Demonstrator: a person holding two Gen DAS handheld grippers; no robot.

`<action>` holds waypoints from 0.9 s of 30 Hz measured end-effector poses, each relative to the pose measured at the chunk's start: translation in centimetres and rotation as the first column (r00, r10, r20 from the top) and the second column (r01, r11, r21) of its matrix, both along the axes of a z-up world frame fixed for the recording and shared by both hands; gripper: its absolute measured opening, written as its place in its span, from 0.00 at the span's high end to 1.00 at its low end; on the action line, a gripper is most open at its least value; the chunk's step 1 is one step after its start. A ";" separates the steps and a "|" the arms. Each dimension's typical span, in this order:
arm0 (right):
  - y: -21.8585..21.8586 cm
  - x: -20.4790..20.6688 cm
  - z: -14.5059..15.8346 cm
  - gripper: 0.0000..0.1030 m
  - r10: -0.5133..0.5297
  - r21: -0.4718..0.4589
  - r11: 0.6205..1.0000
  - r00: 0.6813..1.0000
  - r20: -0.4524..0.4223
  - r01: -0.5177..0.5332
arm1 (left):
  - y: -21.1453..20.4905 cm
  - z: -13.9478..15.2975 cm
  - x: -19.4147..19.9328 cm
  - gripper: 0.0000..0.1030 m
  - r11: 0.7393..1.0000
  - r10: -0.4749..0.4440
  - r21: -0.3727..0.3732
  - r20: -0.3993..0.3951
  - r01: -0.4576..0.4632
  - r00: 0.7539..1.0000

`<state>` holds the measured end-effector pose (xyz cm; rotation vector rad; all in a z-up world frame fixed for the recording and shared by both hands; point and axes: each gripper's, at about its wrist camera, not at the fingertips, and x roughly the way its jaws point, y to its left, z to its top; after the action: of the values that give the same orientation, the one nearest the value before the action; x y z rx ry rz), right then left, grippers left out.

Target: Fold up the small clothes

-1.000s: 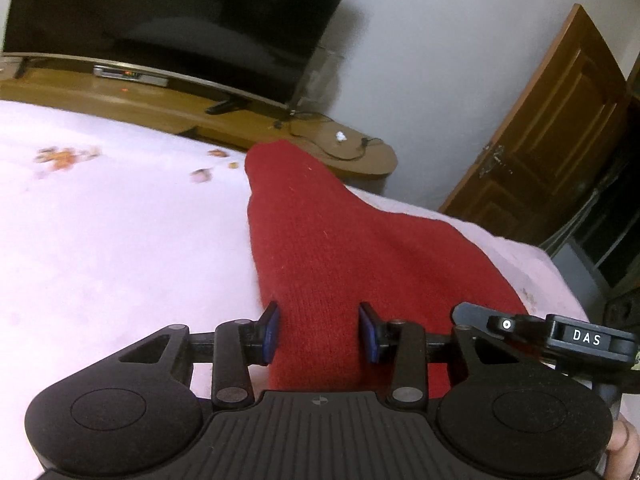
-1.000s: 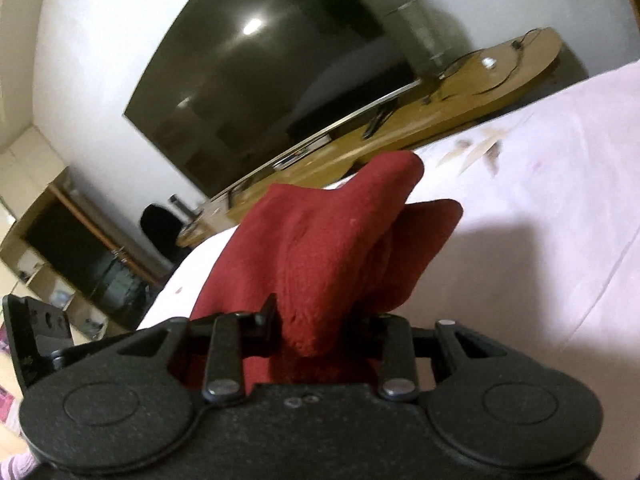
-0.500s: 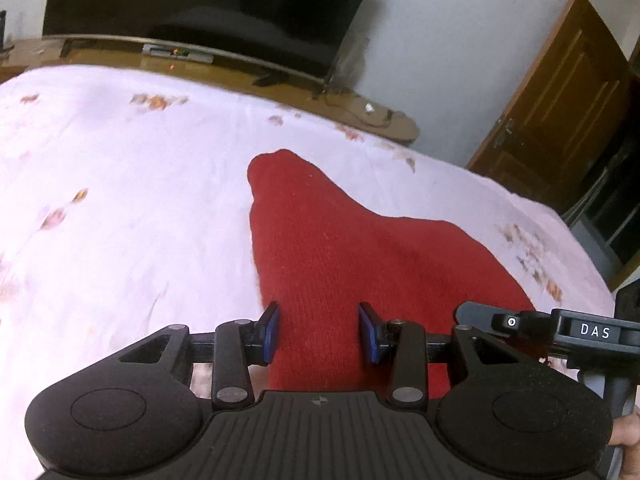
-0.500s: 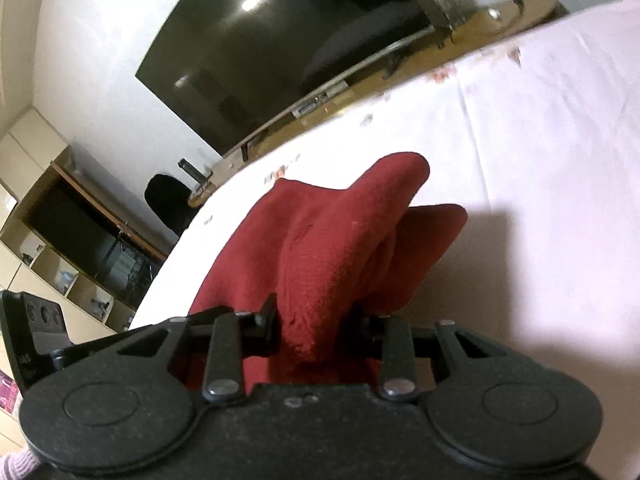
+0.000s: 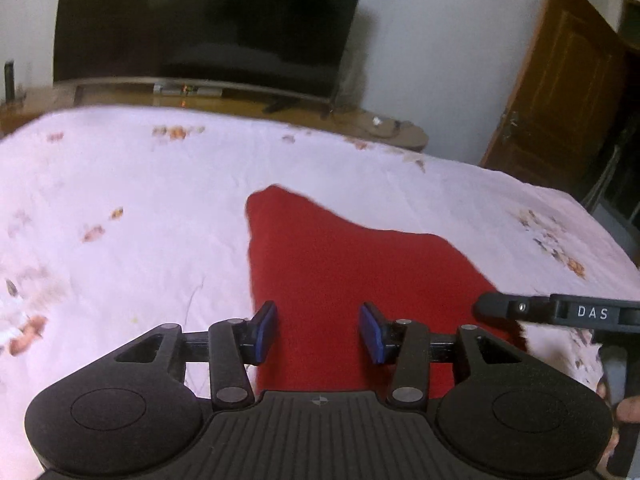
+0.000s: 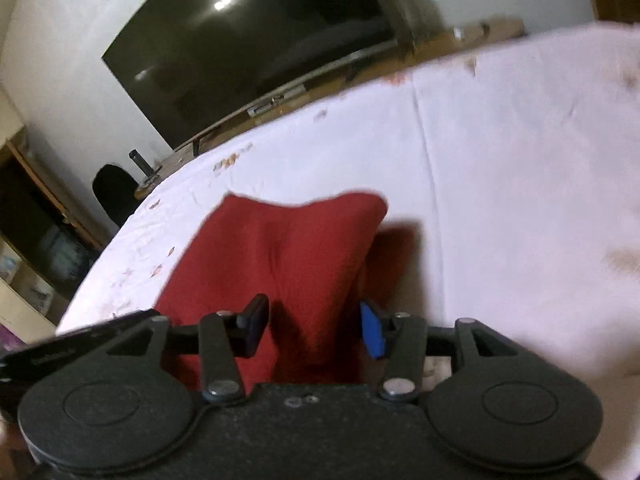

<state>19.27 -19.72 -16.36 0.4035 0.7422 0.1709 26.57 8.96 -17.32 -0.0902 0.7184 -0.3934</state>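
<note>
A red knitted garment [image 5: 336, 272] lies on the pale pink flowered bedsheet [image 5: 140, 208]. My left gripper [image 5: 318, 332] is open, its blue pads [image 5: 266, 330] standing apart over the garment's near edge. In the right wrist view the garment [image 6: 280, 256] lies partly folded, with a raised fold running towards the far right. My right gripper [image 6: 312, 330] is open over its near end, the blue pad [image 6: 372, 334] clear of the cloth. The right gripper's black body [image 5: 560, 312] shows at the right of the left wrist view.
A large dark TV [image 5: 208, 20] stands on a wooden stand [image 5: 240, 100] beyond the bed's far edge. A brown wooden door [image 5: 560, 100] is at the right. Shelves [image 6: 32, 248] and a dark chair [image 6: 114, 194] are to the left of the bed.
My right gripper has opened and let go of the red garment, which has dropped flatter onto the bed. Both grippers have risen and tilted down, so more of the bedsheet shows.
</note>
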 end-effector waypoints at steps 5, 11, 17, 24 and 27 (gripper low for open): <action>3.3 -3.1 2.9 0.53 0.039 -0.178 0.984 0.993 0.110 -0.018 | -1.5 -0.4 -1.4 0.57 0.998 -0.025 0.054 -0.038 0.027 0.999; 5.5 -2.7 -1.1 0.56 0.062 -0.269 0.961 0.998 -0.030 -0.068 | -2.6 -2.0 -1.9 0.57 0.994 0.003 0.106 -0.070 0.004 0.998; 4.8 -4.5 1.5 0.51 0.010 -0.198 0.980 0.999 0.030 -0.004 | -2.0 0.3 -3.4 0.56 0.995 0.026 0.099 -0.072 -0.019 0.997; 6.0 -8.3 4.5 0.33 -0.020 -0.189 0.981 0.997 0.070 0.033 | -0.8 4.4 -8.0 0.08 0.991 0.050 0.120 0.042 -0.054 0.998; 6.5 -9.9 5.3 0.28 -0.024 -0.181 0.983 0.997 0.075 0.037 | -0.5 6.0 -10.0 0.01 0.988 0.050 0.144 0.057 -0.057 0.997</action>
<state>9.35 -13.25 -11.02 0.2331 0.6736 0.0870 16.59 8.44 -11.32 0.0384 0.6881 -0.2902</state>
